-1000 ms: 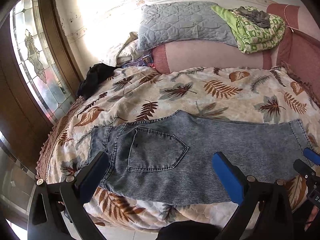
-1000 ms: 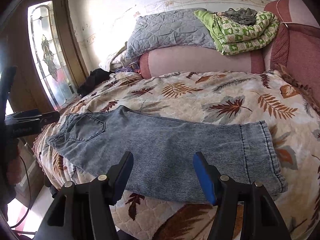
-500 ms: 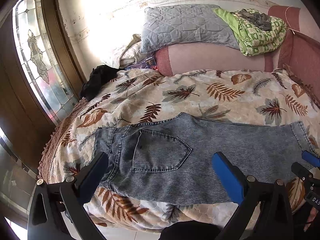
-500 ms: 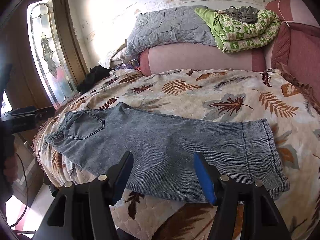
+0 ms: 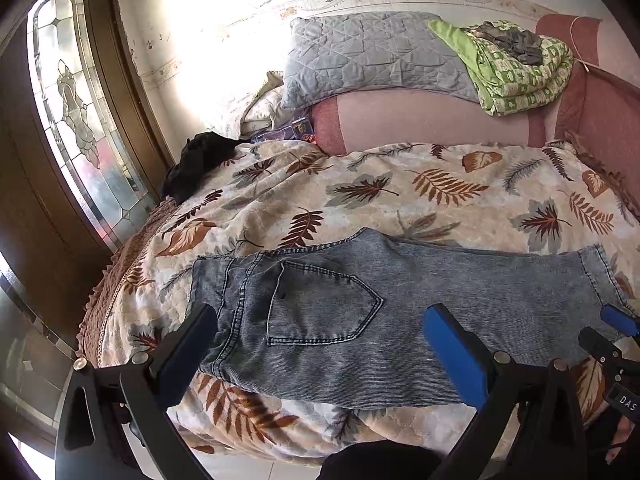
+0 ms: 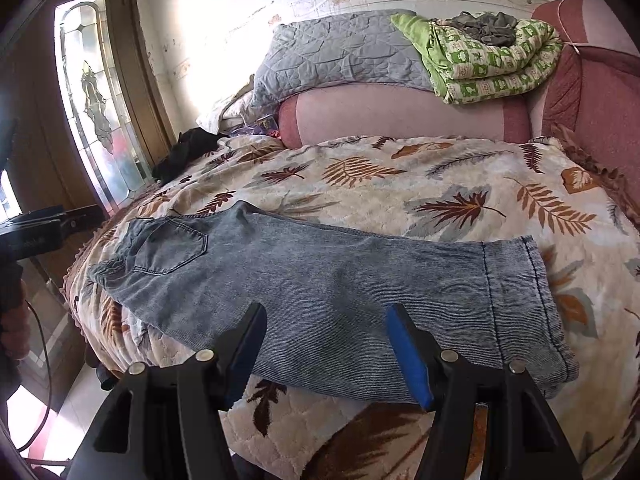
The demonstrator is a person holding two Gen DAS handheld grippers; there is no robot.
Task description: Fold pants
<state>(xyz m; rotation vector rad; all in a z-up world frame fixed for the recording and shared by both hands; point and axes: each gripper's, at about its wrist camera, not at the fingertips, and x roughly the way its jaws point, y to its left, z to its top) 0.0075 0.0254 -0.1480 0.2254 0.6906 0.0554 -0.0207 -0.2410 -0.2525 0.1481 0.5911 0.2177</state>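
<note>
Grey-blue denim pants [image 5: 400, 312] lie flat along the front edge of the bed, folded lengthwise with one back pocket up, waistband at the left and leg hems at the right; they also show in the right wrist view [image 6: 340, 292]. My left gripper [image 5: 320, 344] is open and empty, hovering in front of the pocket and waist end. My right gripper [image 6: 326, 344] is open and empty, in front of the mid-leg part, with the hem [image 6: 528, 304] to its right.
The bed has a leaf-print quilt [image 5: 400, 188]. A grey pillow [image 5: 376, 60], a green folded blanket [image 5: 516, 68] and a pink bolster [image 5: 432, 120] lie at the back. A black garment [image 5: 196, 164] sits at the far left corner. A glass door [image 5: 76, 104] is left.
Both grippers have drawn back a little and tilted slightly upward, so the pants sit lower in both views. The pants have not moved. Both grippers stay open.
</note>
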